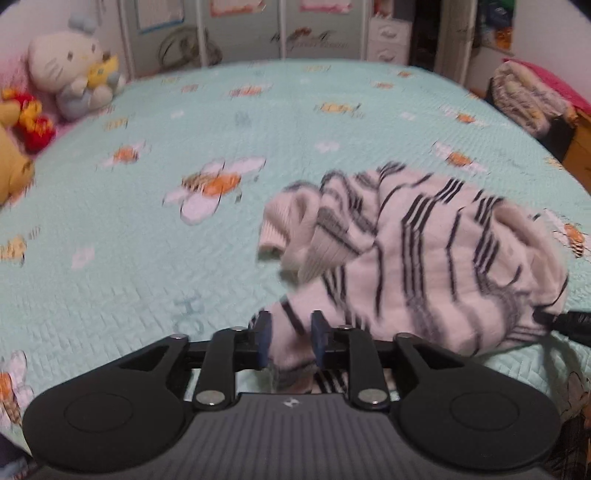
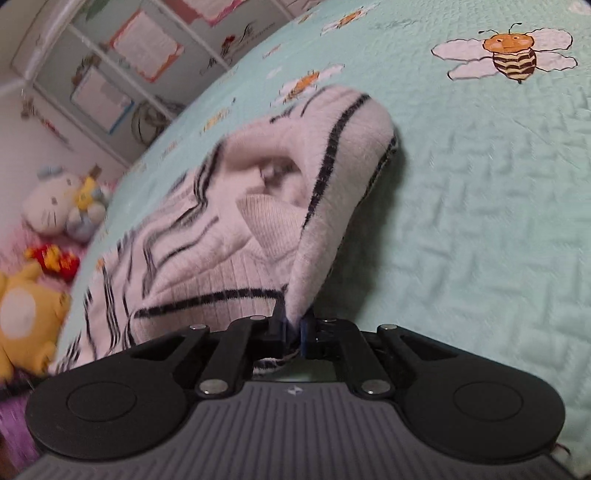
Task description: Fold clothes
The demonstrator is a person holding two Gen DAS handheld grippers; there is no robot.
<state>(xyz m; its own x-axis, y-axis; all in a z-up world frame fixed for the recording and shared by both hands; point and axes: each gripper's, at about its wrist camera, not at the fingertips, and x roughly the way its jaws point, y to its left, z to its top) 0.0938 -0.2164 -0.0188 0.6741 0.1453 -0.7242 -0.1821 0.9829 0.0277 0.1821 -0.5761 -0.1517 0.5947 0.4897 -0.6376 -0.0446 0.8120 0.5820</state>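
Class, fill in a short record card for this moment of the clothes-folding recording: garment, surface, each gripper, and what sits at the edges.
garment: white sweater with black stripes, bunched, not yet folded flat
surface: light green quilted bedspread with bee print
left gripper: sweater fabric between its fingers; whether they press on it cannot be told
right gripper: shut on a fold of the sweater
far-left edge: white cat plush, yellow plush
behind bed: panelled screen with pictures
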